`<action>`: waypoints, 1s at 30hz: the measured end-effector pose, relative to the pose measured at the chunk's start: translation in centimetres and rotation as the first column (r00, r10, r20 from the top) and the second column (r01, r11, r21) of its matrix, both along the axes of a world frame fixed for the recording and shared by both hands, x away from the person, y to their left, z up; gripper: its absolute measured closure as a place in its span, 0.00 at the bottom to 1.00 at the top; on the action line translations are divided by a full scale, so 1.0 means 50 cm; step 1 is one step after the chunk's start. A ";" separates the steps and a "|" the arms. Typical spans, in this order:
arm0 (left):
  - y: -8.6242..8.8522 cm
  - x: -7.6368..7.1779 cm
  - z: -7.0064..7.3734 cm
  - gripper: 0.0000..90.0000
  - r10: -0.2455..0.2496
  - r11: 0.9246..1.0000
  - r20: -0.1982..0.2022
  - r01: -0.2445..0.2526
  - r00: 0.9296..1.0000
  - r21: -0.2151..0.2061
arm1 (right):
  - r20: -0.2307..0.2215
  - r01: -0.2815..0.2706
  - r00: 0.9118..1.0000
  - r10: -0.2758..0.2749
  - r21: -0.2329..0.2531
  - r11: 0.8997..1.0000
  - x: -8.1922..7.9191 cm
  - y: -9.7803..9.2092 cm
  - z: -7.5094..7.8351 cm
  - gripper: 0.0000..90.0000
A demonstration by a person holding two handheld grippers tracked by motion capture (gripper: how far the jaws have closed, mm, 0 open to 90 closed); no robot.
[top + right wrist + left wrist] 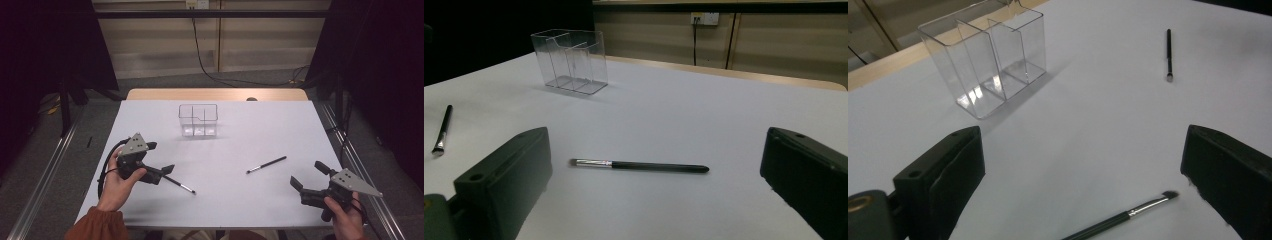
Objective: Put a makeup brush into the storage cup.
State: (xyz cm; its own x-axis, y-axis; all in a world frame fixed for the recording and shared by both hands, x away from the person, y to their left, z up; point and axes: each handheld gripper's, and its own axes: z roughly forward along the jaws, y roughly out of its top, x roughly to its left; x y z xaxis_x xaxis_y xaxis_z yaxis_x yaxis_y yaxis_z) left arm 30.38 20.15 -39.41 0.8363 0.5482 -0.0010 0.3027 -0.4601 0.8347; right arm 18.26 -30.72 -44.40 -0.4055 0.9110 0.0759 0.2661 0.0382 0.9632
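A clear plastic organizer (198,120) with divided compartments stands empty at the back middle of the white table (250,130). Two black makeup brushes lie flat on the table. One brush (179,184) rests just right of my left gripper (161,156), which is open and holds nothing. The other brush (266,164) lies ahead of my open right gripper (307,173). In the left gripper view, the near brush (1128,215) lies low between the spread jaws, with the organizer (988,60) beyond. In the right gripper view, a brush (639,165) lies crosswise just past the jaws.
A person's hands hold both grippers near the table's front edge. A wooden strip (215,94) runs along the table's far edge. Metal rails (47,185) flank the table, and a cable (200,55) hangs on the wall behind.
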 end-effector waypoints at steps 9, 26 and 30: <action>-0.024 0.018 0.007 0.04 -0.085 0.988 -0.105 0.097 0.991 0.120 | -0.003 -0.008 1.000 0.008 0.000 1.000 0.001 0.002 0.000 0.00; -0.060 0.034 -0.016 0.06 -0.138 0.924 -0.232 0.210 0.963 0.320 | -0.003 0.001 1.000 -0.001 0.000 1.000 -0.008 -0.001 0.001 0.00; -0.072 0.032 -0.023 0.08 -0.155 0.908 -0.263 0.242 0.952 0.343 | -0.002 -0.003 1.000 0.003 -0.002 1.000 -0.008 0.000 0.001 0.00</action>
